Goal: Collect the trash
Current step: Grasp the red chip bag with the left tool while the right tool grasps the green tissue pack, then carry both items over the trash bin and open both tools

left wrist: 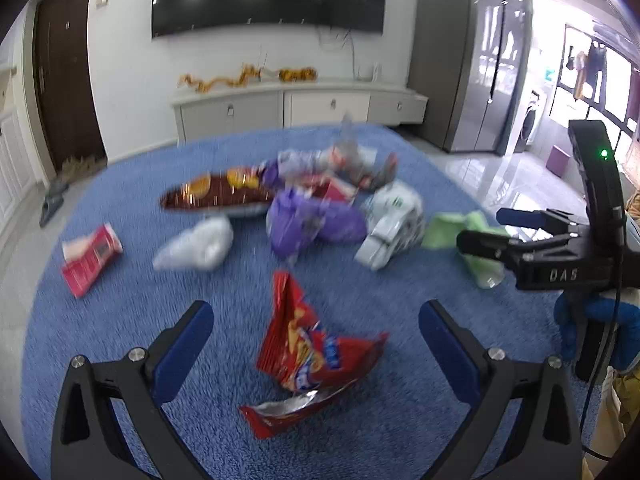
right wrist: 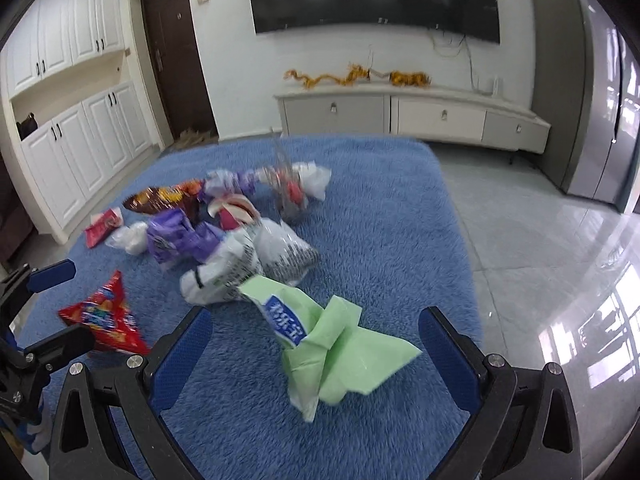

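Red snack bag (left wrist: 312, 360): lies crumpled and torn open on the blue rug (left wrist: 120, 340), near the front, apart from the main heap; it sits between the left gripper's fingers, not touched.
Green wrapper (right wrist: 324, 344): folded, with a blue printed label, on the rug just in front of the white printed bag (right wrist: 256, 264); framed by the right gripper's fingers, not touched.
Left gripper (left wrist: 316, 320): jaws spread wide, holding nothing, poised over the red snack bag.
Right gripper (right wrist: 316, 324): jaws spread wide, holding nothing, poised over the green wrapper.
Main heap: purple bag (right wrist: 176, 236), clear plastic (left wrist: 196, 244), brown snack bag (left wrist: 216, 196) and a small red packet (left wrist: 90, 258) lie further out; both views are blurred there.
Step in hand, judged: each gripper taking its nearest piece.
Recommended method: lower until the pads straddle a raised crease, close on the standing fold rather than the flat film, keep the fingertips out of the pile.
Risk: thin foil may slip; rug fibres may be pinched.
Receptacle: none visible.
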`<move>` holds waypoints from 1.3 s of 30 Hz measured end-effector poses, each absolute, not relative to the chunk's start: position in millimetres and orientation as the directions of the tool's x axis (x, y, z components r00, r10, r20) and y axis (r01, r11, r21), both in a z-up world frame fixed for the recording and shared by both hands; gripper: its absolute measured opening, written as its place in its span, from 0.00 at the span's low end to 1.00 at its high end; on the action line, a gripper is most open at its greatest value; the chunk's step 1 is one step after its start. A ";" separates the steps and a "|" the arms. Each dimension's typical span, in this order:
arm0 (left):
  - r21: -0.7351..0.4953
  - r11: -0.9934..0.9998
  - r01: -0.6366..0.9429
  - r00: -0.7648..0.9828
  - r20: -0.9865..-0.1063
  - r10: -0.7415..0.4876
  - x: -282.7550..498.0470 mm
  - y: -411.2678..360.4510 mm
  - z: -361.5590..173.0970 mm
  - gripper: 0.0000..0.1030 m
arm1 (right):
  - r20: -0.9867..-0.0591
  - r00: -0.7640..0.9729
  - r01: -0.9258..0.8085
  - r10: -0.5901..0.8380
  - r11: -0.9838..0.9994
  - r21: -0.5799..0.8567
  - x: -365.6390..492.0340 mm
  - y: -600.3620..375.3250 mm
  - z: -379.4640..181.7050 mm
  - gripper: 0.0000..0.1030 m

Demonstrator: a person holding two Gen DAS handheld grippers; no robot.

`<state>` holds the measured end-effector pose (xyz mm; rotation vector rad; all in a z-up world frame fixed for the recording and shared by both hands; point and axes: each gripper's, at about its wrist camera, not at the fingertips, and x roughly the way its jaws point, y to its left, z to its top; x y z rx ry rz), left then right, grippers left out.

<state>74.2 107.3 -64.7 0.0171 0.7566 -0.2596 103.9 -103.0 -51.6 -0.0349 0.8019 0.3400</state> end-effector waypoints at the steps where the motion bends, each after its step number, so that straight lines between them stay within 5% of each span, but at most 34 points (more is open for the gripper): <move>1: -0.090 0.967 0.237 0.684 -0.691 -0.232 74.3 108.6 -68.5 1.00 | -0.719 0.635 -0.308 0.283 0.946 0.100 106.7 -104.2 -55.0 0.95; 3: -0.107 0.966 0.235 0.663 -0.709 -0.240 74.2 111.2 -75.8 0.88 | -0.738 0.613 -0.299 0.283 0.947 0.115 108.3 -108.6 -61.2 0.80; 5: -0.132 0.961 0.244 0.640 -0.722 -0.262 74.4 113.0 -79.2 0.70 | -0.748 0.600 -0.289 0.282 0.949 0.126 108.3 -113.2 -65.8 0.52; 9: -0.159 0.952 0.261 0.638 -0.712 -0.293 66.1 114.1 -76.4 0.47 | -0.727 0.610 -0.291 0.314 0.943 0.162 92.9 -123.0 -60.6 0.44; 14: -0.163 0.943 0.289 0.653 -0.687 -0.318 49.6 114.4 -61.7 0.34 | -0.685 0.634 -0.290 0.359 0.932 0.219 66.7 -133.8 -44.9 0.39; 23: -0.161 0.891 0.424 0.658 -0.621 -0.426 28.7 66.2 -9.7 0.34 | -0.616 0.714 -0.146 0.333 0.931 0.334 11.1 -208.2 -13.9 0.38; 30: -0.174 0.784 0.596 0.552 -0.620 -0.558 37.7 -48.0 10.8 0.34 | -0.673 0.725 0.129 0.149 0.930 0.345 -25.2 -306.5 -26.1 0.38; 39: -0.224 0.693 0.686 0.396 -0.684 -0.613 71.7 -180.9 -10.9 0.35 | -0.726 0.678 0.314 0.119 0.846 0.431 -28.6 -389.4 -67.0 0.43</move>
